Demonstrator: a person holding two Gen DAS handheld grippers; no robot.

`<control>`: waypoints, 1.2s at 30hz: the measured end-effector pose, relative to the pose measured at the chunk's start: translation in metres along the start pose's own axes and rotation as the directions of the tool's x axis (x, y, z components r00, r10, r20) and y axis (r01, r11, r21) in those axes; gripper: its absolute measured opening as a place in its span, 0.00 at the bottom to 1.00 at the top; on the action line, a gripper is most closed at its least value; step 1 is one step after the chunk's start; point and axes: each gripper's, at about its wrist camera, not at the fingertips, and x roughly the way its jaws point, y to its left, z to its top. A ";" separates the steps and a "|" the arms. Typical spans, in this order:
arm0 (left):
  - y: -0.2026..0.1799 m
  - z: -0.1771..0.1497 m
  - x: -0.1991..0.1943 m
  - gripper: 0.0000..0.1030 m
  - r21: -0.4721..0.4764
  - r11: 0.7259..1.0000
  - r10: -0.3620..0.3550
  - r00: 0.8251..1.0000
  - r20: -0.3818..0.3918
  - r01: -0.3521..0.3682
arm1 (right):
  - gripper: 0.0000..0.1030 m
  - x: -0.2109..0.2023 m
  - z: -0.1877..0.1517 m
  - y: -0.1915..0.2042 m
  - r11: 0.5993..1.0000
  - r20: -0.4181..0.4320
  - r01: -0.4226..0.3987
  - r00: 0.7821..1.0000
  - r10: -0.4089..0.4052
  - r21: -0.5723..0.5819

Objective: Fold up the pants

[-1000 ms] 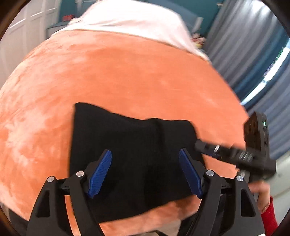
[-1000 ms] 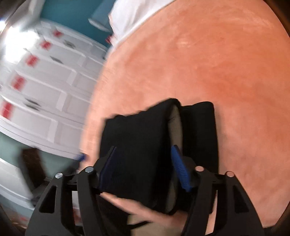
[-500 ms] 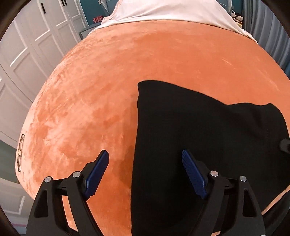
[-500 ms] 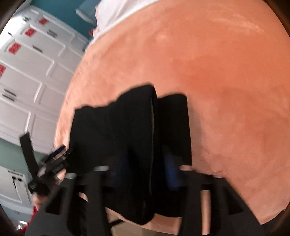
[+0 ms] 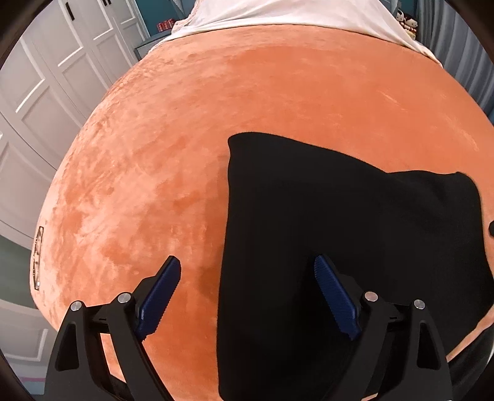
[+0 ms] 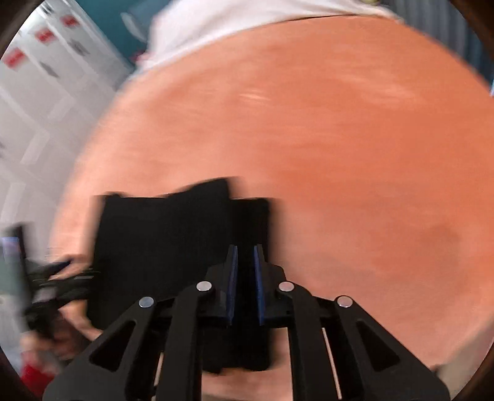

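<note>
- Left wrist view: black pants (image 5: pixel 339 231) lie folded into a compact block on an orange plush bed (image 5: pixel 247 108), toward the near right part of the bed's surface.
- Left gripper (image 5: pixel 247 296) hangs over the pants' left edge; its fingers (image 5: pixel 159 296) stand wide apart and are opening further. One blue pad is over bare orange cover, the other over black cloth. Neither pad presses on the fabric, so nothing is gripped.
- White bedding (image 5: pixel 293 15) covers the far end of the bed. White panelled cupboard doors (image 5: pixel 46 92) stand to the left, and grey curtains (image 5: pixel 463 55) at upper right.
- Right wrist view: frame is motion-blurred. The same pants (image 6: pixel 160 246) appear near the bed's front edge, with a folded layer showing as a seam down the block's right side.
- Right gripper (image 6: pixel 245 277) sits over that right portion; its fingers (image 6: pixel 231 277) are closing and nearly together, a narrow gap left between the pads. Black cloth shows in the gap; whether the pads actually pinch it cannot be told from the blur.
- Left gripper is a dark blur at the left edge of this view, with a hand (image 6: pixel 71 320) and a red sleeve (image 6: pixel 34 376) behind it.
</note>
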 end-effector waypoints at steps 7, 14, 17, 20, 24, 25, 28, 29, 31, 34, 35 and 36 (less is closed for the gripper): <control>0.001 -0.001 -0.001 0.84 0.003 1.000 0.000 1.000 -0.007 0.000 | 0.79 0.031 0.039 0.028 0.998 0.036 -0.059 0.998 0.060 -0.030; 0.006 0.000 0.004 0.86 0.010 1.000 -0.020 1.000 -0.021 0.020 | 0.27 0.046 0.051 0.053 0.987 0.006 -0.144 0.989 0.145 -0.073; 0.013 0.002 0.008 0.95 -0.035 0.996 -0.082 0.996 -0.020 0.081 | 0.27 0.017 0.045 0.043 0.991 0.101 -0.121 0.987 0.126 -0.053; 0.011 0.002 0.021 0.95 -0.067 0.992 -0.112 0.991 -0.071 0.107 | 0.35 0.076 0.032 0.020 0.997 -0.070 0.042 0.996 -0.046 -0.063; 0.029 -0.001 0.005 0.95 -0.117 0.986 -0.123 0.992 -0.025 0.120 | 0.37 0.022 0.026 0.004 0.983 0.127 -0.124 0.986 0.107 0.136; 0.036 -0.003 -0.001 0.95 -0.136 0.983 -0.124 0.992 -0.005 0.123 | 0.36 0.003 0.023 0.011 0.984 0.184 -0.144 0.975 0.122 0.109; 0.061 -0.008 -0.004 0.95 -0.212 0.969 -0.132 0.991 -0.003 0.128 | 0.29 0.003 0.015 0.031 0.977 0.132 -0.213 0.969 0.207 0.026; 0.065 -0.008 -0.003 0.95 -0.223 0.966 -0.135 0.991 -0.012 0.129 | 0.25 0.021 0.011 0.038 0.982 0.067 -0.187 0.980 0.188 -0.030; 0.073 -0.011 -0.001 0.95 -0.236 0.966 -0.114 0.993 -0.031 0.104 | 0.15 0.072 0.003 0.037 0.996 -0.066 -0.019 0.998 0.013 -0.089; 0.085 -0.020 -0.009 0.95 -0.230 0.971 -0.072 0.997 -0.016 0.066 | 0.19 0.045 0.009 0.053 0.997 0.032 -0.075 0.997 0.076 -0.015; 0.089 -0.023 -0.011 0.95 -0.228 0.972 -0.059 0.998 -0.011 0.055 | 0.19 0.036 0.011 0.061 0.993 0.056 -0.115 0.992 0.116 -0.021; 0.092 -0.027 -0.011 0.95 -0.229 0.972 -0.055 0.998 -0.012 0.051 | 0.20 0.031 0.014 0.080 0.982 0.054 -0.182 0.981 0.184 -0.052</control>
